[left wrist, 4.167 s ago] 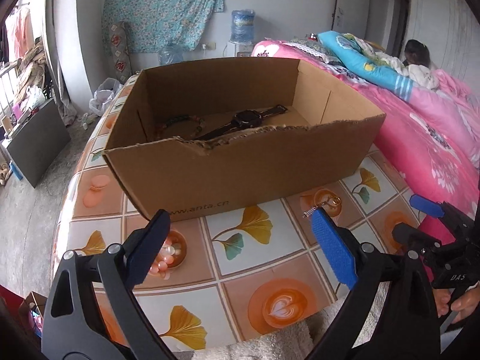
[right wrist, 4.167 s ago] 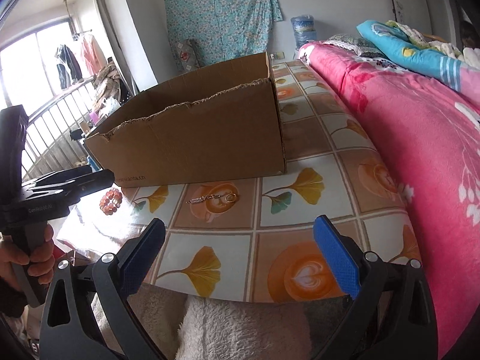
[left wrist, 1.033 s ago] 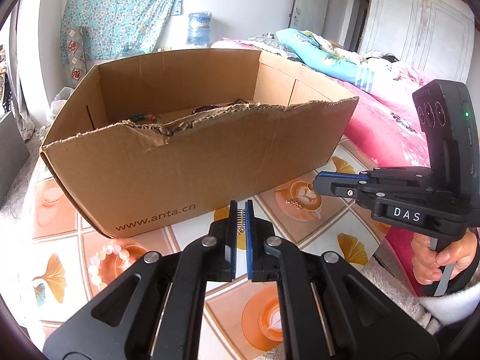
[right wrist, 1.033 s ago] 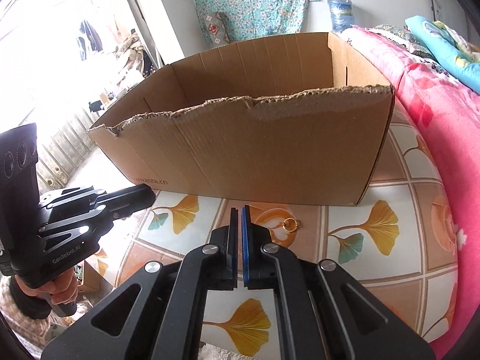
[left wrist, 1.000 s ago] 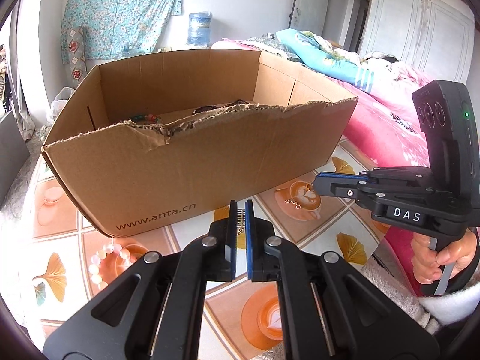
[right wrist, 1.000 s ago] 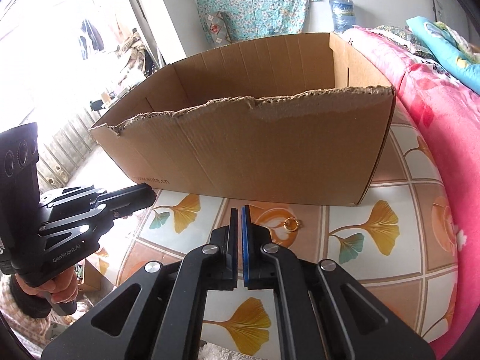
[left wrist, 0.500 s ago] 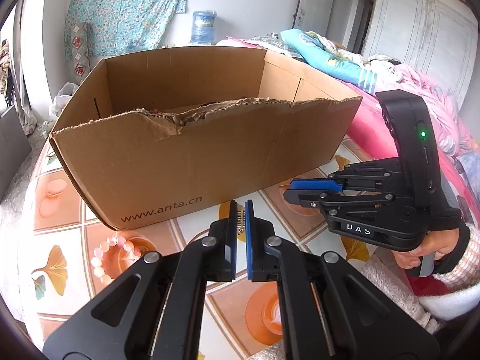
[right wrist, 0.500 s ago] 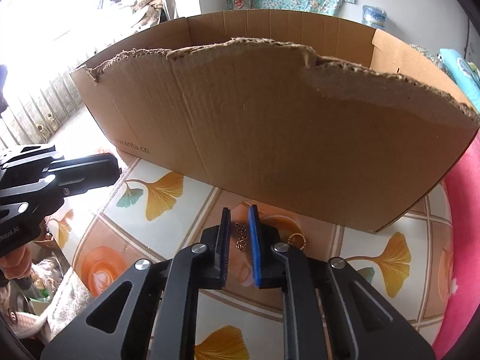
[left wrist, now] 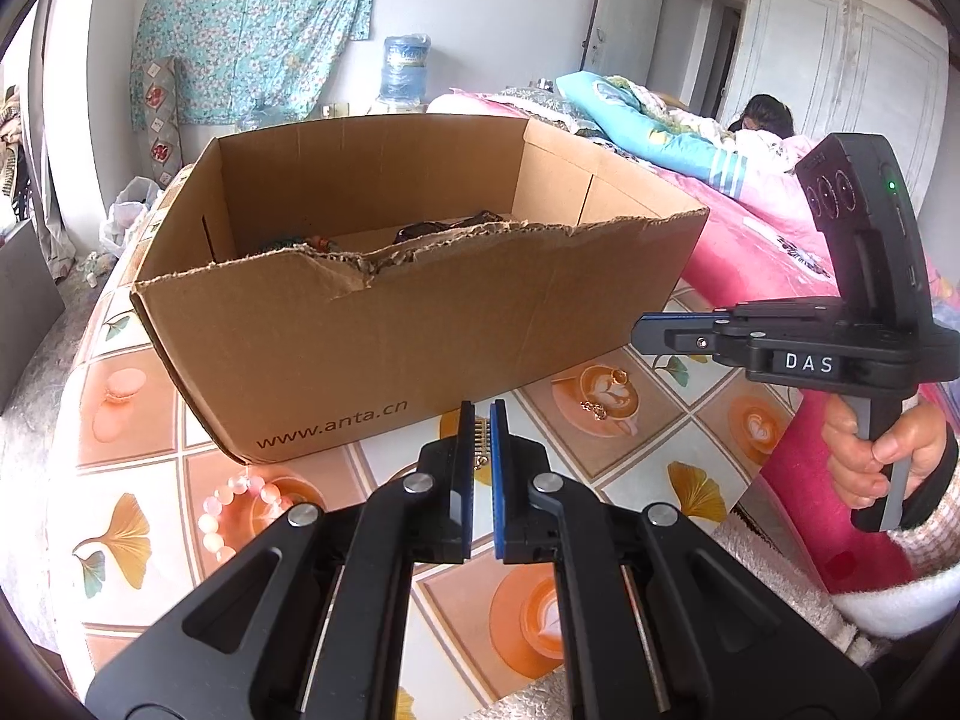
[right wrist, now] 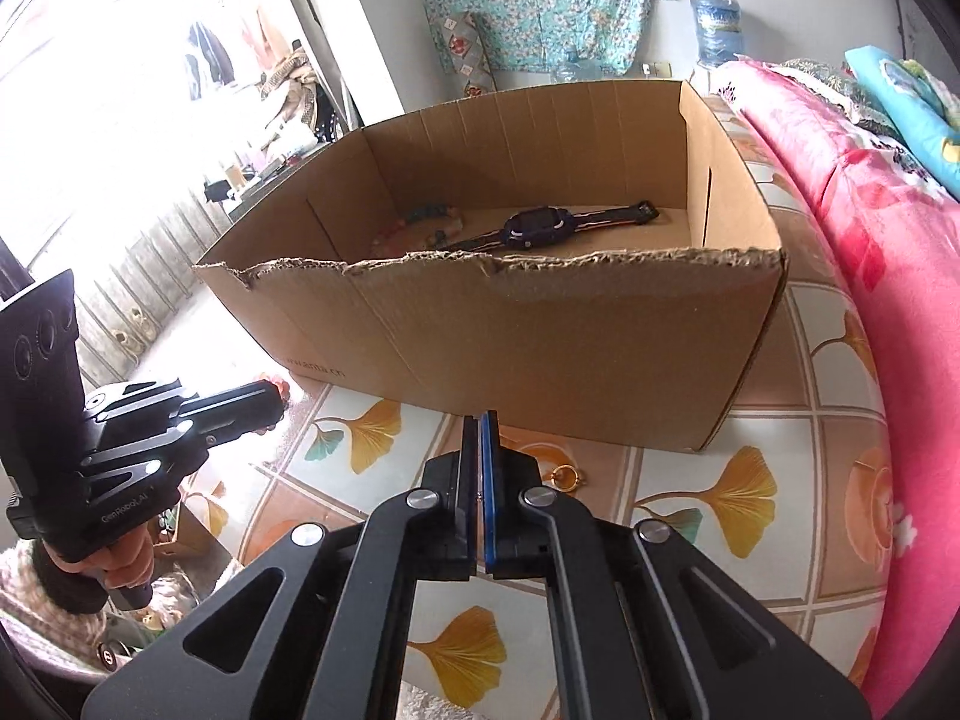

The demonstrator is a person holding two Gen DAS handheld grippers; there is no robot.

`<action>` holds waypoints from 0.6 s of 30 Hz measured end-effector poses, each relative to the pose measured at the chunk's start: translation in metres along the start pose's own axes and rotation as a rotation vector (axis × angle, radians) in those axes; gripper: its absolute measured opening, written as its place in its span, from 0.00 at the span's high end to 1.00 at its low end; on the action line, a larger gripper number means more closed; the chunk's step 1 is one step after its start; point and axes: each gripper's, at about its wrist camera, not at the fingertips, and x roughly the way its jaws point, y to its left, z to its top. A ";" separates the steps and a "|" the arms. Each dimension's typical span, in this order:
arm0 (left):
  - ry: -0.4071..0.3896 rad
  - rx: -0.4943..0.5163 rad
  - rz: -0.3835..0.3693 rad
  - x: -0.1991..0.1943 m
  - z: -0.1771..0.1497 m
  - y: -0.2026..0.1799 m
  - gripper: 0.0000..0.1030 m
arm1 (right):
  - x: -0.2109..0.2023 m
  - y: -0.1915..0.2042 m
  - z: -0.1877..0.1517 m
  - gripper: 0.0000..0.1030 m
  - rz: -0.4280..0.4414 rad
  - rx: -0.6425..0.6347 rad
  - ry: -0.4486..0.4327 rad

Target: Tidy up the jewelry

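Note:
An open cardboard box [left wrist: 384,324] stands on the tiled table; it also shows in the right wrist view [right wrist: 540,348]. Inside lie a dark watch [right wrist: 540,225] and a beaded bracelet [right wrist: 420,219]. My left gripper [left wrist: 480,426] is shut on a small silver chain piece [left wrist: 479,441], low before the box front. My right gripper [right wrist: 480,429] is shut, raised above the table; whether it holds anything I cannot tell. A gold ring [right wrist: 564,476] and gold chain [left wrist: 594,408] lie on the table under it. A pink bead bracelet [left wrist: 234,507] lies at the left.
A pink-covered bed [right wrist: 870,228] borders the table on the right. The table edge runs close to me, with a fluffy white sleeve [left wrist: 780,570] there. A water bottle [left wrist: 403,69] and a flowered cloth [left wrist: 252,24] stand at the far wall.
My right gripper has closed fully and risen, so the box interior now shows. The gold chain and ring stay on the table. My left gripper stays shut on its piece.

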 end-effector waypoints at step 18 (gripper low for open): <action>0.009 -0.034 -0.013 0.009 -0.006 0.002 0.96 | 0.056 0.020 -0.008 0.95 -0.080 -0.215 0.221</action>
